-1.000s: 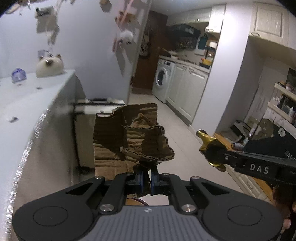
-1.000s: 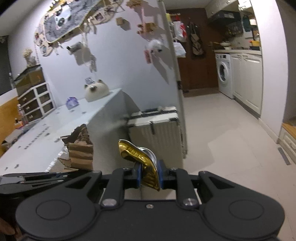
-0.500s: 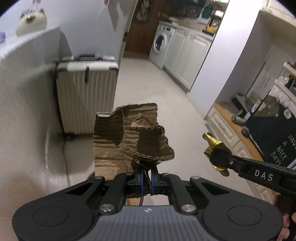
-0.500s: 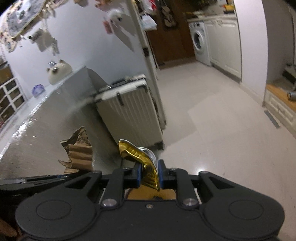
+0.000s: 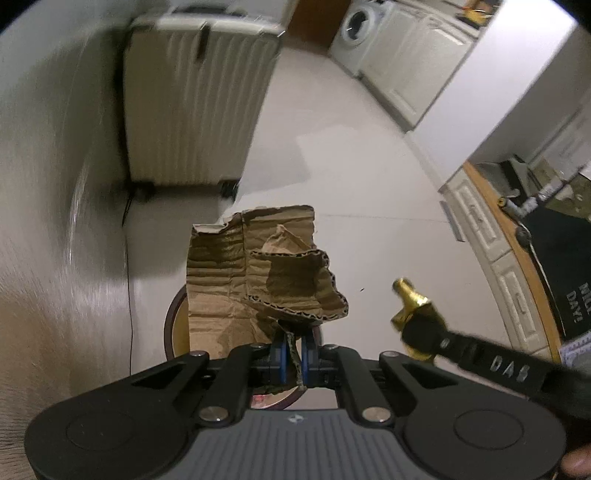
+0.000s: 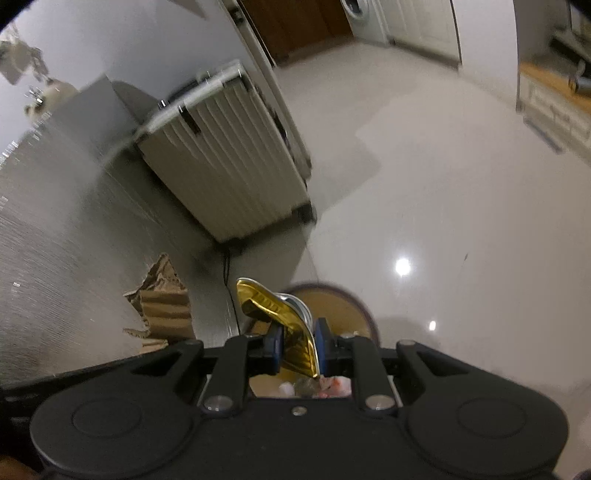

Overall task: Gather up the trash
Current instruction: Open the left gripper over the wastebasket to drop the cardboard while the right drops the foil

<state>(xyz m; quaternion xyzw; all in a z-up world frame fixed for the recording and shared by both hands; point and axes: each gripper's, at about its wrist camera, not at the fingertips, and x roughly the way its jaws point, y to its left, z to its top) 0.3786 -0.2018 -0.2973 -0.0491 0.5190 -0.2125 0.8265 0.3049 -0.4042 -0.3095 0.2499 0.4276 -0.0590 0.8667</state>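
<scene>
Trash here is two pieces, one in each claw. Torn corrugated cardboard fills the lower middle of the left wrist view, standing up from the left claw, whose blue pads are pinched narrow on the cardboard's bottom edge. Behind and below the cardboard, a round bin with a dark rim and a tan inside shows at lower centre, partly hidden by the cardboard. At lower right of that view the right claw reaches in from the side, closed on a crumpled gold foil wrapper. In the right wrist view the same gold foil wrapper sits at lower centre, clamped between the blue pads of the right claw, with the bin just behind it on the floor and some pale and pinkish scraps visible inside under the claw. The cardboard shows at lower left of this view. A ribbed cream suitcase stands on the pale tiled floor in the upper left of the left view, beside a grey cabinet side; a washing machine is at the top, blurred. A dark cable runs down along the cabinet.
</scene>
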